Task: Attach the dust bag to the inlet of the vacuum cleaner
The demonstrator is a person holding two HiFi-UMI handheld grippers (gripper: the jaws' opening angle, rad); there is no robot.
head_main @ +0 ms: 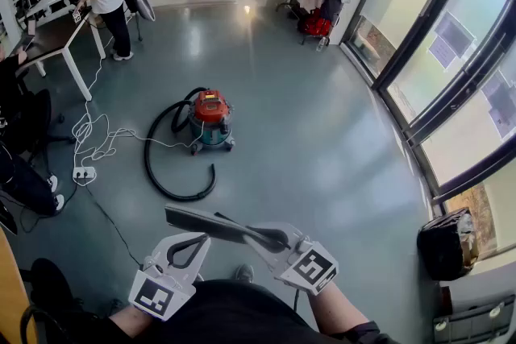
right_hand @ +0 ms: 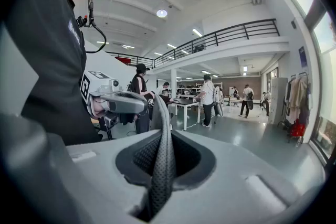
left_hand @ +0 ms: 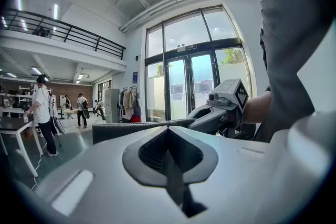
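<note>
Pinching a flat, dark grey mesh dust bag point(head_main: 211, 224), the right gripper point(head_main: 270, 238) has its jaws clamped on the woven fabric, while the left gripper point(head_main: 201, 240) sits just under the bag with jaws pressed together. The vacuum cleaner point(head_main: 211, 118), a round teal drum with a red lid, stands well apart on the glossy floor point(head_main: 322, 141). Its black hose point(head_main: 161, 173) curls in front of it, with a white cable point(head_main: 97, 142) tangled beside it.

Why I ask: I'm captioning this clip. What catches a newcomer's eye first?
A red-topped vacuum stands mid-floor, its black hose looped on the floor beside it. Nearest the camera, the left gripper and right gripper are both shut on a flat grey bag held between them. Tall glass doors line the right side.
</note>
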